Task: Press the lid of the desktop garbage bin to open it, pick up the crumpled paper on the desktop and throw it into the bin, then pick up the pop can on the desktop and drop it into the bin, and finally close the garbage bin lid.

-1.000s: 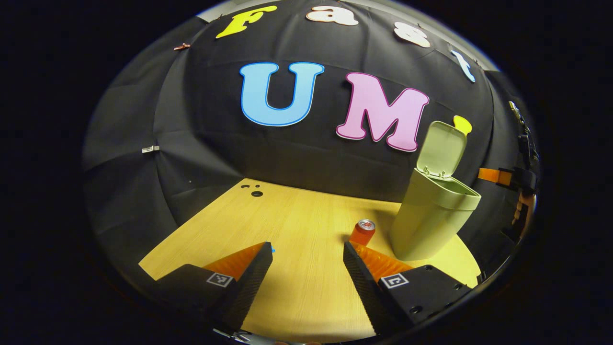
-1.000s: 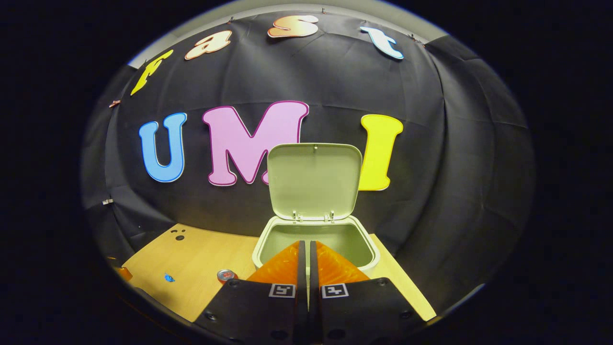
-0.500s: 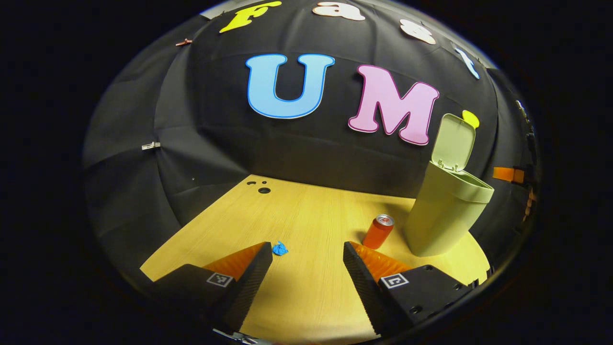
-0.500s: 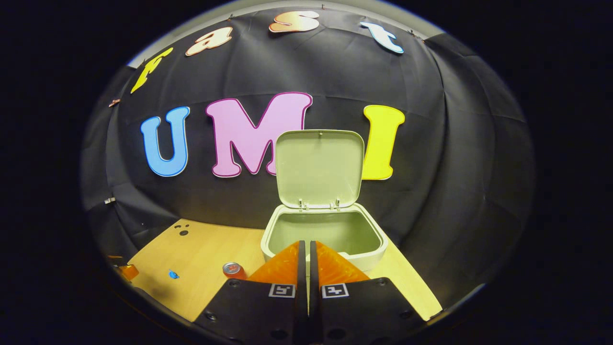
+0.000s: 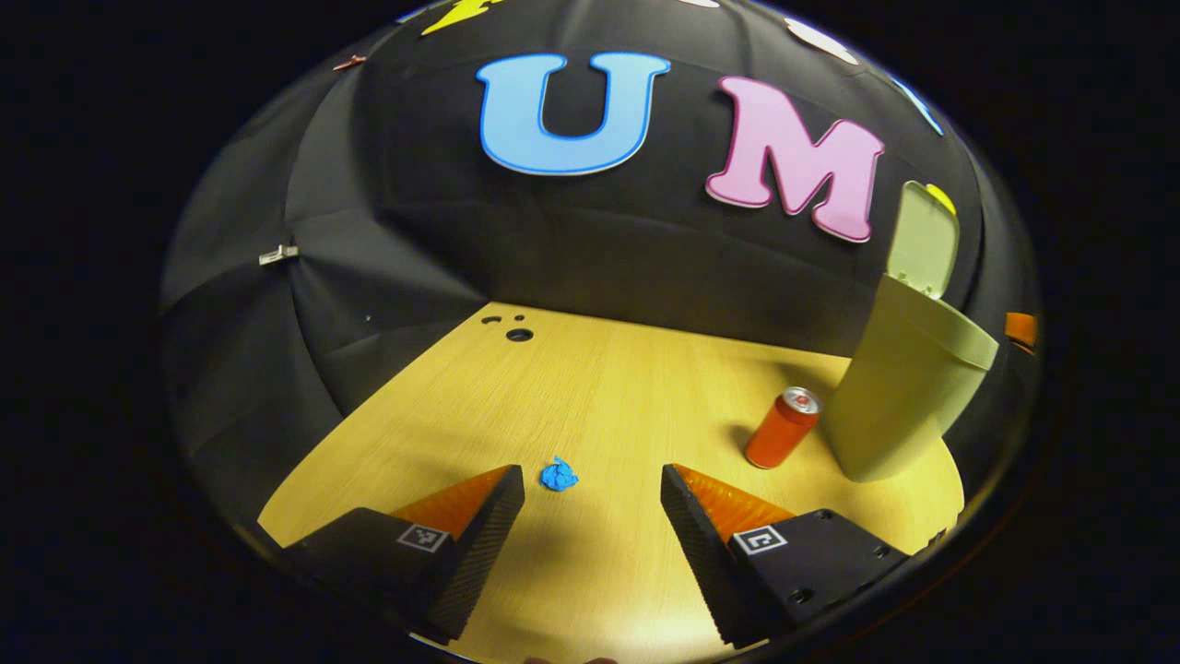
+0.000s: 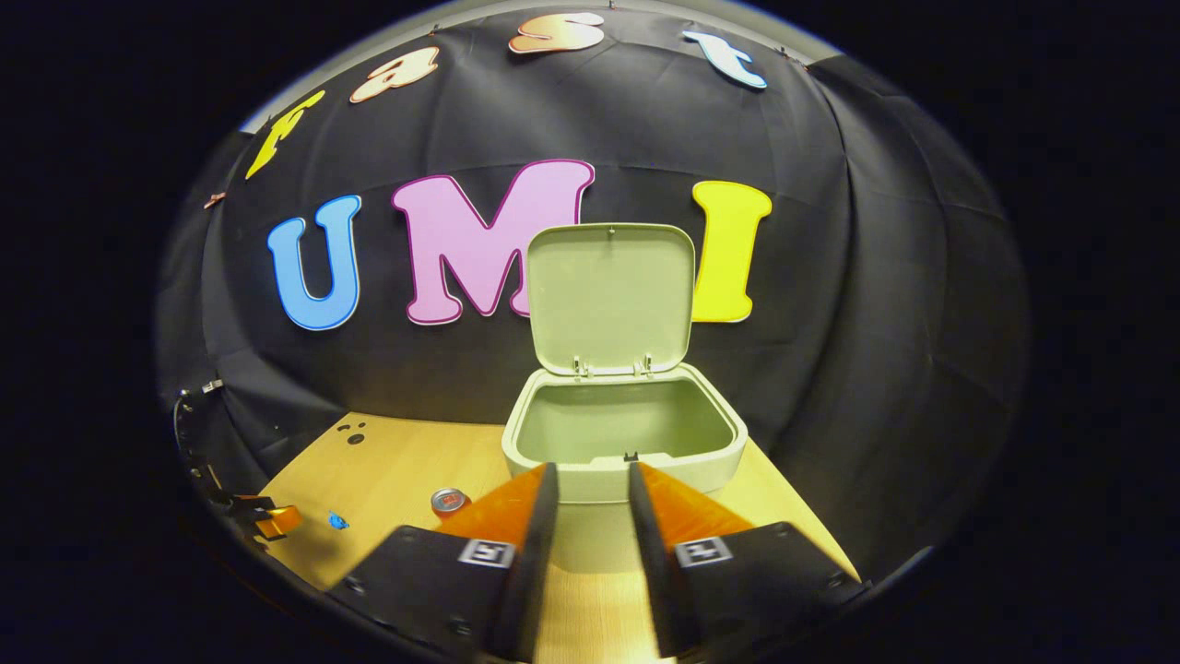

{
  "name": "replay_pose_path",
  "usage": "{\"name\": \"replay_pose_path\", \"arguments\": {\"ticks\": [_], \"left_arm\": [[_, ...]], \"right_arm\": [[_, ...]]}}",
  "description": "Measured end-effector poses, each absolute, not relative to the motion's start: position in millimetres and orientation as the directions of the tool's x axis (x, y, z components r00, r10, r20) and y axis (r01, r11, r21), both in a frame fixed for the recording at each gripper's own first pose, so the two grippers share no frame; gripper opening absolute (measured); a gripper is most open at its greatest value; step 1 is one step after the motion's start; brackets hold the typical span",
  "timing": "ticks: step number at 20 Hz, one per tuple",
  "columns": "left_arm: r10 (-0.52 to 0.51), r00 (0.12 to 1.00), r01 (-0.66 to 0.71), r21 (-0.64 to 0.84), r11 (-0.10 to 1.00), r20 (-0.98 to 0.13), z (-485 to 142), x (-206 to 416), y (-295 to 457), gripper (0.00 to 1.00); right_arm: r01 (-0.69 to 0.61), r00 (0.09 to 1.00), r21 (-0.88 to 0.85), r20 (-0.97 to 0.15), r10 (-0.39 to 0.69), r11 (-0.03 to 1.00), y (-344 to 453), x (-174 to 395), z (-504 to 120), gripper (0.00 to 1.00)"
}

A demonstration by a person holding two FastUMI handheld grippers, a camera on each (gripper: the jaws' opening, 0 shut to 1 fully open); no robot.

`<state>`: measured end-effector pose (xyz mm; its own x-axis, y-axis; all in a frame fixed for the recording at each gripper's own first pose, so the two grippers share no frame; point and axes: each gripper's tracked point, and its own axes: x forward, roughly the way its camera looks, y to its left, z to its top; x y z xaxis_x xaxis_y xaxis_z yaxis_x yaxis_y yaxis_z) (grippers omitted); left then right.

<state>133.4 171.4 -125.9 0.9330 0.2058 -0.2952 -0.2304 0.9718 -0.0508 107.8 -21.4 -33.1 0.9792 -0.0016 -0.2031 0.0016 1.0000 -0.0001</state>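
Bin pale green, lid upright | left tool wide open, empty | right tool parted, empty

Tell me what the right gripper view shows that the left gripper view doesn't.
Right gripper view: the inside of the bin from above and the underside of the raised lid face on, past the parted fingers of the right gripper. Left gripper view: the bin's outer side wall, the side of the upright pop can, and the crumpled paper just ahead of the spread fingers of the left gripper. Both: the open bin, can, paper and wooden table.
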Motion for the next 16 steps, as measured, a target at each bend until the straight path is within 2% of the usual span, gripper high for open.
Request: {"name": "replay_pose_path", "arguments": {"ticks": [2,3,4,16], "left_arm": [[0.216,0.924,-0.246,-0.058,0.968,-0.316,-136.4,149.8,178.5,0.96],[0.219,0.919,-0.249,-0.054,0.967,-0.327,-142.5,157.7,182.8,0.96],[0.219,0.917,-0.248,-0.047,0.968,-0.332,-146.6,166.2,186.6,0.96],[0.284,0.839,-0.303,0.036,0.952,-0.465,-230.7,225.2,218.4,0.96]], "right_arm": [[0.010,0.977,-0.009,-0.212,-0.012,1.000,-22.8,104.1,-36.5,0.79],[0.017,0.976,-0.017,-0.216,-0.020,1.000,-24.2,101.8,-38.3,0.95],[0.026,0.974,-0.026,-0.223,-0.031,0.999,-26.0,98.5,-40.4,0.98],[0.060,0.946,-0.053,-0.314,-0.074,0.997,-49.7,76.1,-68.7,0.99]]}}
